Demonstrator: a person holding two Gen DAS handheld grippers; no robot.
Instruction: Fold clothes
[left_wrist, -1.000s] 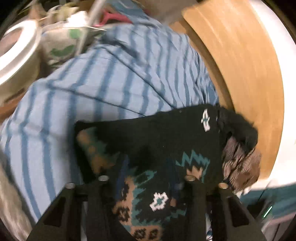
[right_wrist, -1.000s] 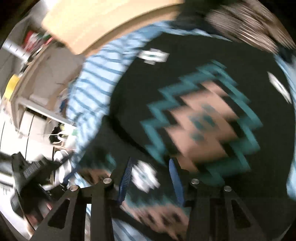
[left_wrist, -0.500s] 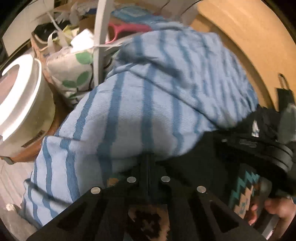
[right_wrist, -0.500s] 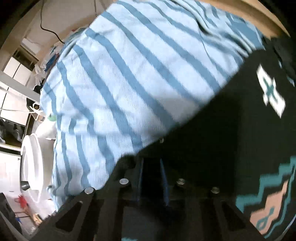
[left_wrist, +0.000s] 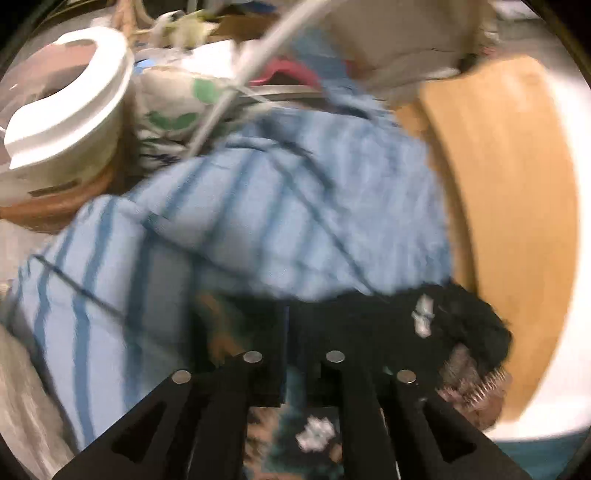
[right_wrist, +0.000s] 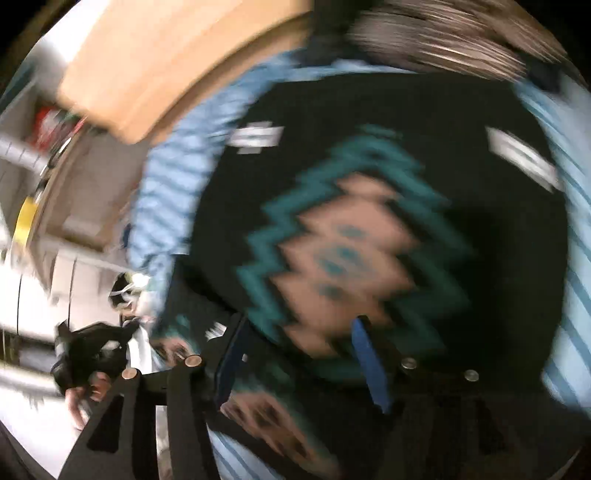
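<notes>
Your left gripper pinches the black patterned sweater. Your right gripper is wide open over that sweater on the blue striped cloth.

**Left hand-held gripper pinching dark knit over striped cloth**

The left hand-held gripper is reaching in from the near edge, its fingers lying close together with a fold of the black patterned sweater caught between them. The sweater is lying on a blue striped garment that is spreading leftward and toward the far side. A fringed brown edge is sticking out at the sweater's right end. The wooden bench is curving along the right. A white bucket is sitting far left, beside a leaf-print bag.
</notes>
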